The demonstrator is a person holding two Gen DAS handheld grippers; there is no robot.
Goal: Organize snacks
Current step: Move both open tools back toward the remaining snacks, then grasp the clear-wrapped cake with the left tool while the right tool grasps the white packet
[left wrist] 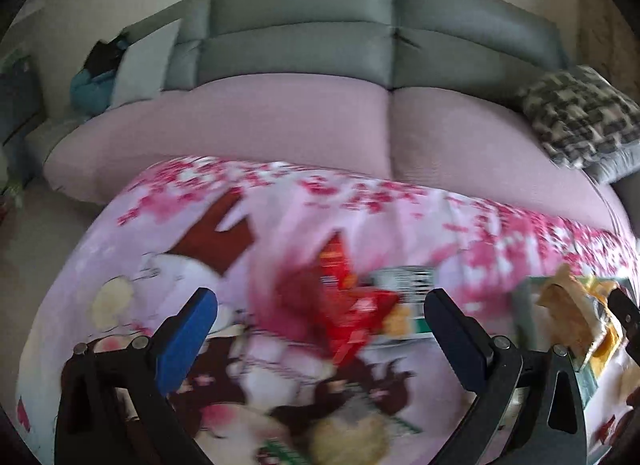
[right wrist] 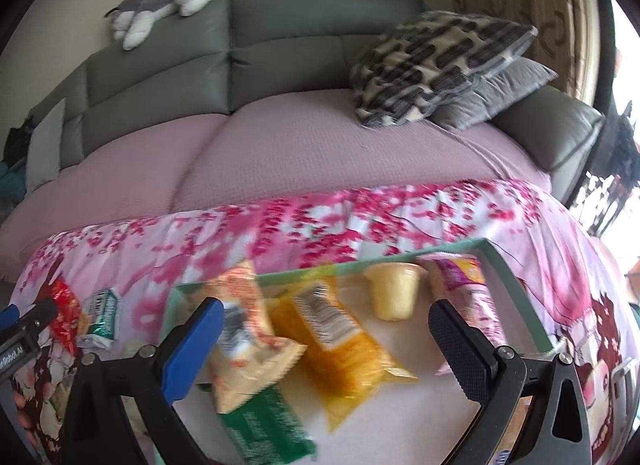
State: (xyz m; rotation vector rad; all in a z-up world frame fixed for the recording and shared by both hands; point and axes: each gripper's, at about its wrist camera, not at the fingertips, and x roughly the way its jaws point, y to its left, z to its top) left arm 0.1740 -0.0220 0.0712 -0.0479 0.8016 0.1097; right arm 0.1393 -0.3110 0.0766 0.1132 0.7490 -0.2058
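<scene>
My left gripper (left wrist: 320, 321) is open above a red snack packet (left wrist: 344, 305) that lies on the pink flowered cloth, next to a green and white packet (left wrist: 408, 305). My right gripper (right wrist: 326, 331) is open and empty above a pale green tray (right wrist: 516, 285). In the tray lie an orange packet (right wrist: 344, 349), a beige packet (right wrist: 248, 329), a green packet (right wrist: 264, 429), a yellow cup (right wrist: 394, 293) and a pink-topped packet (right wrist: 468, 289). The red packet (right wrist: 64, 309) and green and white packet (right wrist: 102, 315) show left of the tray, by the left gripper's fingers (right wrist: 28, 317).
A sofa with a pink cover (right wrist: 280, 145) and grey back stands behind the table. Patterned pillows (right wrist: 432, 65) lie at its right end. A plush toy (right wrist: 160, 5) lies on the sofa back. The table's far edge runs along the sofa.
</scene>
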